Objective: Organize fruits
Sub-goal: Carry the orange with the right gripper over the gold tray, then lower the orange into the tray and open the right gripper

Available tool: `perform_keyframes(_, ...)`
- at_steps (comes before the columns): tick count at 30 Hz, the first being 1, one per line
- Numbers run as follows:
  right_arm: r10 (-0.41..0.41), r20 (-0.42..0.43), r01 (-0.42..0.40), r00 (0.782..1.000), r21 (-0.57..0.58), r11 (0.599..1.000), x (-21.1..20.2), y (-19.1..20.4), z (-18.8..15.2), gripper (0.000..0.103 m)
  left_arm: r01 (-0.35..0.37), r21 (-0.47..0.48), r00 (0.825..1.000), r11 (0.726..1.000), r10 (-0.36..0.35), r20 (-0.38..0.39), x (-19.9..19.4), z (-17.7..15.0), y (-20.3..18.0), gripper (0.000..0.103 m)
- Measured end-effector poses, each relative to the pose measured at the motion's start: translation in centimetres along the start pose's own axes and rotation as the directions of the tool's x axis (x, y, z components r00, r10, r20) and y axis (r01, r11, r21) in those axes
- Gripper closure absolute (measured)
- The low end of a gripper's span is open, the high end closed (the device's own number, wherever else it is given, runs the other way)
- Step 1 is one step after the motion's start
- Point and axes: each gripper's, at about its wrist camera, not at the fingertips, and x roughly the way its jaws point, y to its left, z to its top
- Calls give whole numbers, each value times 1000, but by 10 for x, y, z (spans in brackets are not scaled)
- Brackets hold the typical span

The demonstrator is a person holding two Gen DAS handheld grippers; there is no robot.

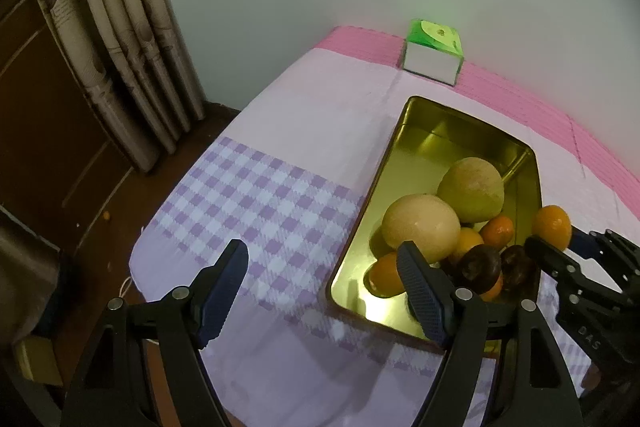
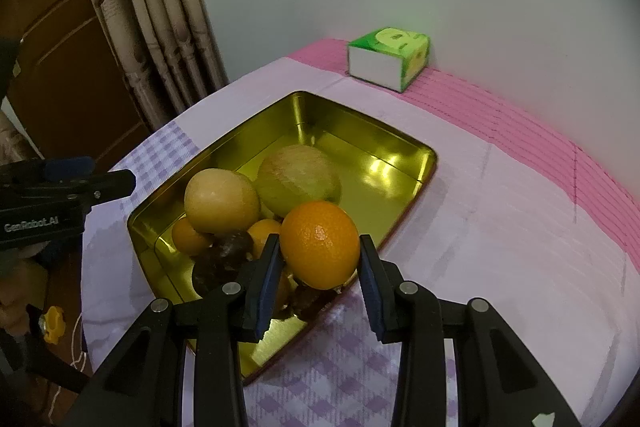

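We judge the step in hand to be the carrying of one fruit to its place; our right tool [image 2: 318, 269] is clenched on an orange [image 2: 319, 244], which sits between the two pads and hangs over the near end of the gold tin [image 2: 362, 131]; from the left wrist view the same orange [image 1: 552, 227] shows above the tin's right wall [image 1: 534, 187], so we cannot tell whether it is going in or coming out; going by the pile already gathered, we take it as going in. Our left tool [image 1: 324, 267] stands released with nothing between its pads, held over the checked cloth [image 1: 256, 203] on the surface, just beside the tin's left wall. The tin holds two large pale round fruits [image 2: 222, 201] and [image 2: 298, 179], a few smaller oranges [image 2: 188, 237] beneath them, and some dark brown fruits [image 2: 228, 251] at the near end; its far half lies bare. The next move, as we see it, calls for lowering the orange into a free spot, likely the bare far half, and loosening the pads only once it rests; dropped on the heap it could roll. A green tissue box [image 2: 390, 57] stands well apart by the wall.
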Motion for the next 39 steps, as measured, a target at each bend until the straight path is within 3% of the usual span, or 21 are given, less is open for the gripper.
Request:
perform_keyframes(17,-35,-56,33,998,-32,999,38,11,7,68,-24,-22,999,999,24,-23,-3,-8,12,23)
perform_keyframes(39,-85,-53,81,995,-60,995,47,22,11,66,-18,-10,999,1000,17,-31,-10,-18,9,23)
